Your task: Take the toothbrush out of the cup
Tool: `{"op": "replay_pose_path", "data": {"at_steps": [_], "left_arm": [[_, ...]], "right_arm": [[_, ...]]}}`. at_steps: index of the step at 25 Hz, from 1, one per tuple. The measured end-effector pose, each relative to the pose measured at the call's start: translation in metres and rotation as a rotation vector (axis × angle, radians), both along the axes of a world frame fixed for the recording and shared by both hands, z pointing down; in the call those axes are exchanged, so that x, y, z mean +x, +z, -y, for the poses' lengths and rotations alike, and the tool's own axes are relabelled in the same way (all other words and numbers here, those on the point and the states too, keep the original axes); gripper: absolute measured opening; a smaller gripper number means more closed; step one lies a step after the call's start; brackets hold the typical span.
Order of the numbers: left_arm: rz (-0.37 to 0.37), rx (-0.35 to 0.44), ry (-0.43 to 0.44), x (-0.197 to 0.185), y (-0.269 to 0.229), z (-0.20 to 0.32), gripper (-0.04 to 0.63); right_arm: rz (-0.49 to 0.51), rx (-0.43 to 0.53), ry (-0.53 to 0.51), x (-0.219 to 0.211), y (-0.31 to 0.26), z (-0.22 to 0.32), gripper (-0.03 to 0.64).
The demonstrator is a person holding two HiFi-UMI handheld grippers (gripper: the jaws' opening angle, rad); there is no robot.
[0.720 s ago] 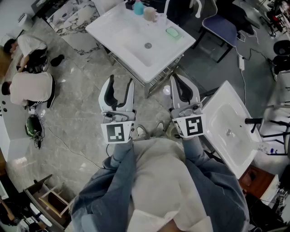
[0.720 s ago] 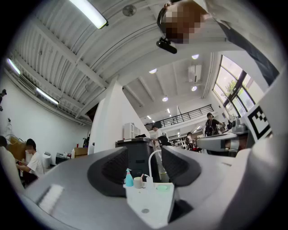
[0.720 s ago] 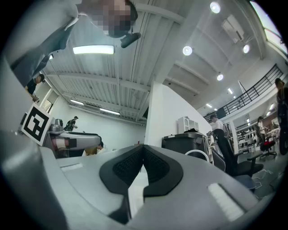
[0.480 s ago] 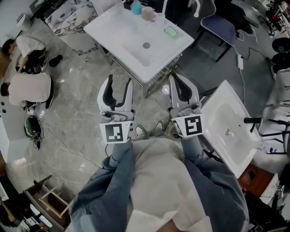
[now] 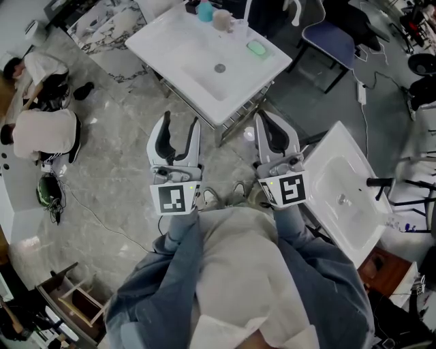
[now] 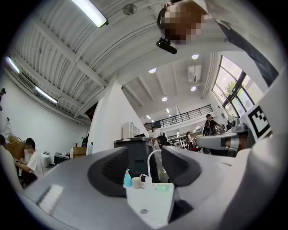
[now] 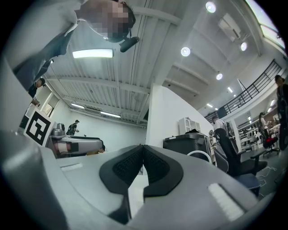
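Observation:
A beige cup stands at the far edge of a white sink basin, between a teal bottle and a clear glass. The toothbrush is too small to make out in the head view. A green soap lies to the right of them. My left gripper is open and empty, held in the air well short of the sink. Seen between its jaws are the cup and the teal bottle. My right gripper is shut on nothing, and its pads meet in the right gripper view.
A second white sink stands at the right, close to my right gripper. Chairs and cables are at the top right. Two people sit on the marble floor at the left. A wooden crate is at the bottom left.
The sink has slid slightly up in the head view since the earliest frame. Both grippers keep their pose and jaw state.

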State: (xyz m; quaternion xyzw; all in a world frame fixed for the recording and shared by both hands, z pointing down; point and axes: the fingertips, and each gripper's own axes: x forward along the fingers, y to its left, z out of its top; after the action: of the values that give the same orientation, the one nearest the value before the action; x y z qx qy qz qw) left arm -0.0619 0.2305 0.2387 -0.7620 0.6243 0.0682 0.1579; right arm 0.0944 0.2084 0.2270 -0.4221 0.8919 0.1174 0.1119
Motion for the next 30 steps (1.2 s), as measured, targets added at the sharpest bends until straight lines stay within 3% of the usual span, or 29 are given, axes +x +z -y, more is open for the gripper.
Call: {"op": "replay_pose_path", "data": {"at_steps": [12,20,30], "left_arm": [[0.007,-0.002,-0.038,0.016,-0.004,0.018,0.253],[-0.030,-0.039,-0.053,0.029,-0.003,0.047,0.253],[-0.007,0.008,-0.025,0.000,0.006,0.104,0.253]], "right_arm": [[-0.004,0.001,-0.023,0.017,-0.002,0.024,0.006],[-0.001,-0.009,-0.032,0.027,0.001,0.058,0.006],[-0.006,0.007,0.016,0.007,0.009,0.112,0.006]]}}
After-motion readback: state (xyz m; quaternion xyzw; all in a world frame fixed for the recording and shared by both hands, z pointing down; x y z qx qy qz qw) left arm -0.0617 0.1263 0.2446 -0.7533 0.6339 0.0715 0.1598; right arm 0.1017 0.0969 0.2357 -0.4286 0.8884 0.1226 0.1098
